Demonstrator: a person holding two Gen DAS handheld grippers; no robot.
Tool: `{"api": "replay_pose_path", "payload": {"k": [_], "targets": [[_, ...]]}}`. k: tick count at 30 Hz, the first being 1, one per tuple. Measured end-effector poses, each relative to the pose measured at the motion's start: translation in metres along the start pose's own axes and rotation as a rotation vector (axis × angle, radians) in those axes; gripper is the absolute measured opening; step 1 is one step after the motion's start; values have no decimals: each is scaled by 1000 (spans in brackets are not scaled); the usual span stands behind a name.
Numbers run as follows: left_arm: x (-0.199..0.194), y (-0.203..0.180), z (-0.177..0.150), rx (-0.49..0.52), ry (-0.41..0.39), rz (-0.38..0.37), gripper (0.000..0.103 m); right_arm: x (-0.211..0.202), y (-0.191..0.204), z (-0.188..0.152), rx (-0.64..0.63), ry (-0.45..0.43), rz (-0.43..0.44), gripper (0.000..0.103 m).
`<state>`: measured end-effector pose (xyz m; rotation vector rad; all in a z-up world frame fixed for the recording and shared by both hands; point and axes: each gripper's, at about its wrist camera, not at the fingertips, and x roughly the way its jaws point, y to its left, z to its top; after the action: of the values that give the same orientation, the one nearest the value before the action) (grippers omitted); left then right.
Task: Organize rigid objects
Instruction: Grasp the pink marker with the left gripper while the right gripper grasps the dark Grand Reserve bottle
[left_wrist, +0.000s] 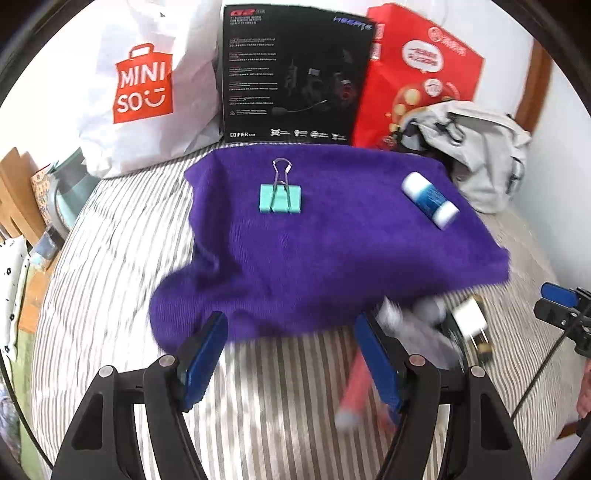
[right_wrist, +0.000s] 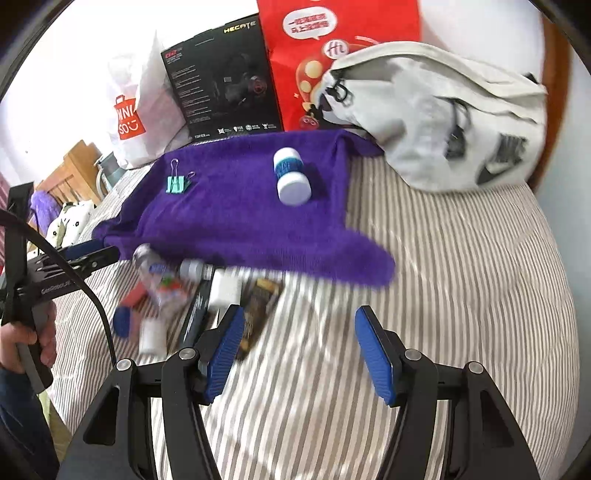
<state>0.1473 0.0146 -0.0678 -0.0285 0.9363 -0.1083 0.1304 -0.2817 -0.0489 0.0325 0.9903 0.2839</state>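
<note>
Hand (right_wrist: 22, 343) only in right view

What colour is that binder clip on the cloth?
Mint green binder clip with silver wire handles, clearest in the left wrist view.

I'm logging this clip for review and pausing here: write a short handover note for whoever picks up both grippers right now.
Left gripper: open, empty, over the striped bed at the near edge of the purple cloth.
Right gripper: open, empty, over bare bedding to the right of the pile.
On the cloth: binder clip and glue stick, lying apart.
Off the cloth: a blurred pile at its near edge, with a small bottle, a white block, a dark flat packet and red and blue pieces; exact items are unclear.
Done: two items placed, judging by where they lie.
Left: probably move the pile onto the cloth, one piece at a time.
</note>
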Motion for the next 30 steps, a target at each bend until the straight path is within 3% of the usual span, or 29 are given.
{"api": "replay_pose_path", "payload": {"k": [4,9,18,24,28,30], "targets": [[-11,0,-23,17,-2,-29,70,-14,7,-24,28,-9,17,62],[1,-6,-38,73,22,-53,69,-19,14,-46,31,10,21,62],[22,-25,-40,232,55,-62,55,-24,6,-61,50,29,-17,63],[28,-37,-37,264,41,-82,39,-15,2,-62,64,52,-19,63],[28,-40,-37,267,28,-103,19,-6,4,-61,73,61,0,63],[27,-39,-37,262,27,-109,18,-1,4,-58,80,64,16,63]]}}
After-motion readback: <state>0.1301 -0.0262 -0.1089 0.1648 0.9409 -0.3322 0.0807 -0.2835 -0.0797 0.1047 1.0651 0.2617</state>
